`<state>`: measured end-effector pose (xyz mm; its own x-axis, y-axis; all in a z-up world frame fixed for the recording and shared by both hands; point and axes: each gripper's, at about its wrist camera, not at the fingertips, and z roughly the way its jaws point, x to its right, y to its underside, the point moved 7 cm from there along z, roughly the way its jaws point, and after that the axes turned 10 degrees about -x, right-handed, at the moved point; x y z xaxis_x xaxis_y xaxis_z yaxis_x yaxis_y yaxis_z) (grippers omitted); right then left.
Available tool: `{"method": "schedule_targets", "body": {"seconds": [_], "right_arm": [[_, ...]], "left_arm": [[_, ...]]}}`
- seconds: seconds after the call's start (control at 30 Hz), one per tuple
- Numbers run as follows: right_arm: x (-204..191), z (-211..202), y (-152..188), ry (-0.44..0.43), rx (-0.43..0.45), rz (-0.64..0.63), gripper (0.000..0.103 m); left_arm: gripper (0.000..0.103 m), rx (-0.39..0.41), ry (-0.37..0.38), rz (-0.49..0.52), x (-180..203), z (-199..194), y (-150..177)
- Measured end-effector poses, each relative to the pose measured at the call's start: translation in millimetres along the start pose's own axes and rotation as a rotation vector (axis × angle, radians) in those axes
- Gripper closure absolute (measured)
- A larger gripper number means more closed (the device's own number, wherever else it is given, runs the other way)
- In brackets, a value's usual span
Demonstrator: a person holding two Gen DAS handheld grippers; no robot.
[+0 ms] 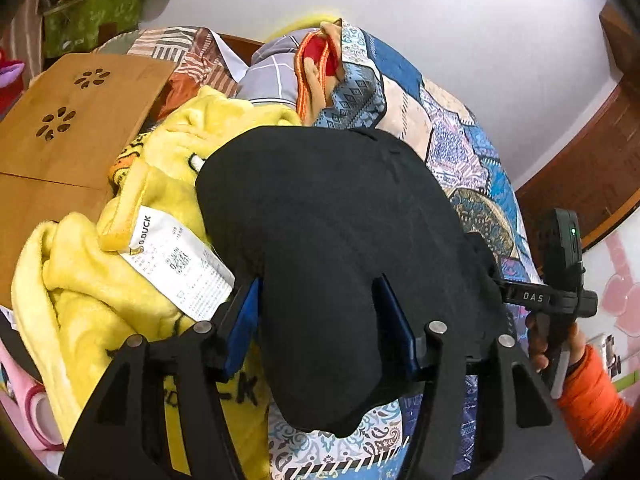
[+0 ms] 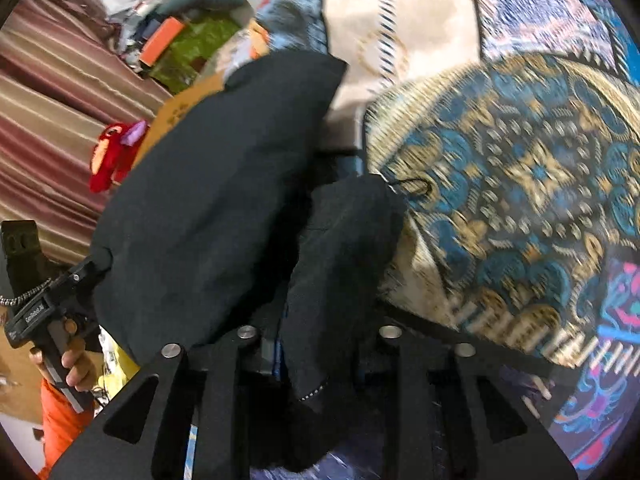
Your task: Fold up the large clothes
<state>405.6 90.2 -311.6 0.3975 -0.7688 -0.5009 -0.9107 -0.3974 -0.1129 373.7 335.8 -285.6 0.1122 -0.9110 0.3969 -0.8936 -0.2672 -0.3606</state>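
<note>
A bed fills the room here, spread with a patchwork quilt [image 1: 452, 136] in blues and creams, white wall behind it and a wooden lap tray [image 1: 76, 120] lying towards the far left corner. The black garment [image 1: 328, 232] lies over the middle of the bed, its left side riding up on a crumpled yellow fleece blanket [image 1: 100, 292] with a big white care label [image 1: 180, 268].

The left tongs [image 1: 316, 320] stand partly apart with a thick fold of the black cloth bunched between the blue pads [image 1: 244, 320]; the cloth fills the gap, so I take it as grasped. The right tongs [image 2: 316, 344] have a narrower gather of the same cloth running through them, but the pads are buried under it, so I cannot tell whether they are pinching or have let go (the picture is blurred there too). Each hand shows in the other's camera, in an orange sleeve [image 1: 592, 384].

As I read it, a fold is being laid down onto the quilt. To do it well, both corners should come down level and together, the cloth kept taut between them so no crease gets trapped. I would steer the left edge clear of the yellow blanket, or the fold will sit on a hump, and let go only once the cloth lies flat
</note>
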Motion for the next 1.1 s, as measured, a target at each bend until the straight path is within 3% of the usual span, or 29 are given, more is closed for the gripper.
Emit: {"method": "schedule_targets", "body": {"seconds": [0.17,0.37,0.47,0.6,0.73,0.87,0.93,1.1], "right_arm": [[-9.0,-26.3,17.5,0.137,-0.001,-0.056,0.069],[-28.3,-67.3,25.5,0.281,0.097,-0.169,0.069],[-44.6,-94.0,19.1,0.282,0.202,-0.181,0.067],[-72.9,-96.4,10.3,0.234,0.247,-0.225,0.063],[-85.0,-62.5,5.4,0.221,0.199,-0.254,0.063],[-68.2,-7.6,15.0,0.282,0.071,-0.237,0.063],[-57.9,7.4,22.6,0.269,0.050,-0.234,0.052],[-41.9,-3.0,33.2,0.200,0.034,-0.158,0.047]], "left_arm": [[0.041,-0.024,-0.004,-0.052,-3.2,0.3,2.7],[0.042,0.001,-0.146,0.017,15.1,-24.8,8.7],[0.042,0.057,-0.183,0.072,34.5,-47.3,2.9],[0.042,0.134,-0.238,0.152,62.9,-66.5,-10.3],[0.042,0.122,-0.262,0.191,75.1,-53.2,-12.9],[0.042,0.013,-0.312,0.186,60.7,-8.0,3.4],[0.042,0.016,-0.384,0.229,58.2,3.0,13.3],[0.035,-0.004,-0.489,0.321,67.9,12.9,34.6]]}}
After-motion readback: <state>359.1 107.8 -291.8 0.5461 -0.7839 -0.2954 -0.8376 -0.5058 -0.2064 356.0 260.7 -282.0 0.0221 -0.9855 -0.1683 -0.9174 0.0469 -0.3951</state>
